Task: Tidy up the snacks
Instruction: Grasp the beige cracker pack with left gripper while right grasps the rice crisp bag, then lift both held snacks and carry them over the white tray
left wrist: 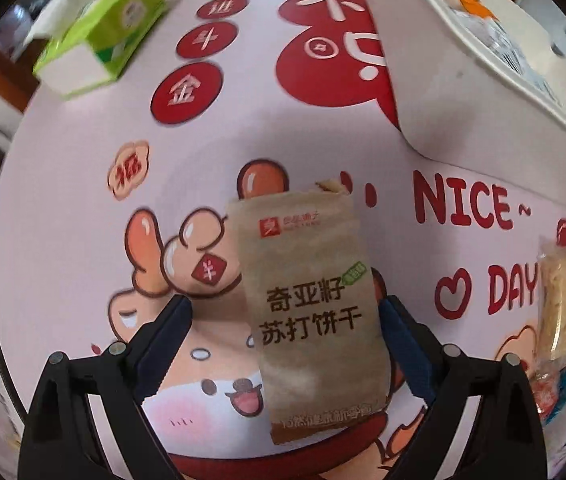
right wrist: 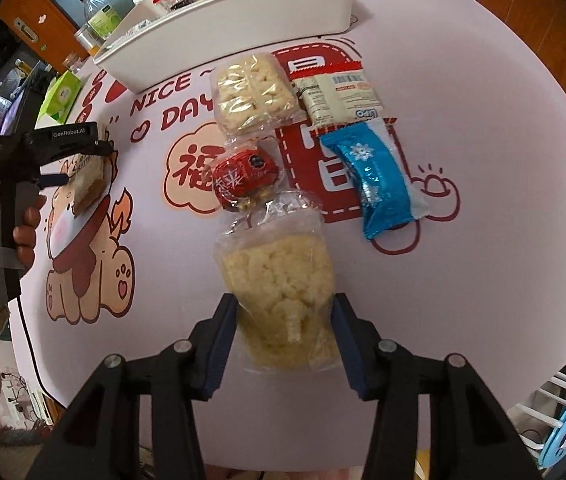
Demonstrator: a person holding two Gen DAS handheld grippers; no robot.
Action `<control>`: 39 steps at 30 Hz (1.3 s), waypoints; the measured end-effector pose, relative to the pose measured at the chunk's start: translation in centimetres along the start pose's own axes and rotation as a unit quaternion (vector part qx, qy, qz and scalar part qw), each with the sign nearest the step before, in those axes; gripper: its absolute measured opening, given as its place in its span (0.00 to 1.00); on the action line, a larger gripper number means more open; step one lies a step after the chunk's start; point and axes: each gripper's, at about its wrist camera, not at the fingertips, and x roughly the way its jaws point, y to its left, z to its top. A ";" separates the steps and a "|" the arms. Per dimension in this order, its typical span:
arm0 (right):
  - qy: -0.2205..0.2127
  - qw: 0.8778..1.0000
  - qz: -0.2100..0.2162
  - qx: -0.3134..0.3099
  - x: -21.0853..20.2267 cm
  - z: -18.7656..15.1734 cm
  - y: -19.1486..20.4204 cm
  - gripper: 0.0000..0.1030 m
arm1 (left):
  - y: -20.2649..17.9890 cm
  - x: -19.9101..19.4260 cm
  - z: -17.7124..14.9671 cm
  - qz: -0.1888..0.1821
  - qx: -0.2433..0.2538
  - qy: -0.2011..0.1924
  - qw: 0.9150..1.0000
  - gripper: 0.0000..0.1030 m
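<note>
Here the brown cracker packet (left wrist: pixel 311 312) lies lengthwise between the open left hand-held gripper (left wrist: pixel 283 340), untouched.

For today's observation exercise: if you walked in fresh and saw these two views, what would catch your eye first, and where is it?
First, the pink tablecloth with its red cartoon prints and "NICE DAY" lettering. Next, the brown soda cracker packet lying flat between the open fingers of the left claw, and the clear bag of puffed rice snack between the right claw's fingers. Behind, a white bin stands at the table's far edge.
</note>
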 end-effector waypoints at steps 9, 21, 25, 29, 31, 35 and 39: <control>-0.023 1.000 0.005 -0.013 -2.3 0.4 1.1 0.46 | 1.1 -1.9 -3.4 -0.017 0.032 0.000 0.999 0.52; -0.062 0.997 0.005 -0.046 -4.9 1.2 5.0 0.46 | -1.8 -9.4 -9.9 -0.044 0.157 -0.060 0.985 0.52; -0.077 0.995 0.012 -0.057 -6.0 1.7 5.5 0.46 | -2.5 -11.5 -11.1 -0.043 0.181 -0.090 0.978 0.52; -0.095 0.992 0.028 -0.075 -7.3 3.1 5.1 0.46 | -3.4 -12.9 -10.4 -0.032 0.184 -0.116 0.976 0.52; -0.103 0.990 0.041 -0.091 -7.9 4.4 4.6 0.46 | -4.1 -13.8 -10.3 -0.019 0.175 -0.128 0.976 0.52; -0.118 0.983 0.066 -0.126 -8.9 7.5 3.6 0.46 | -5.7 -15.7 -9.4 0.006 0.140 -0.146 0.979 0.52; -0.149 0.973 0.083 -0.158 -10.2 11.6 2.5 0.46 | -8.2 -18.7 -7.5 0.032 0.110 -0.185 0.976 0.52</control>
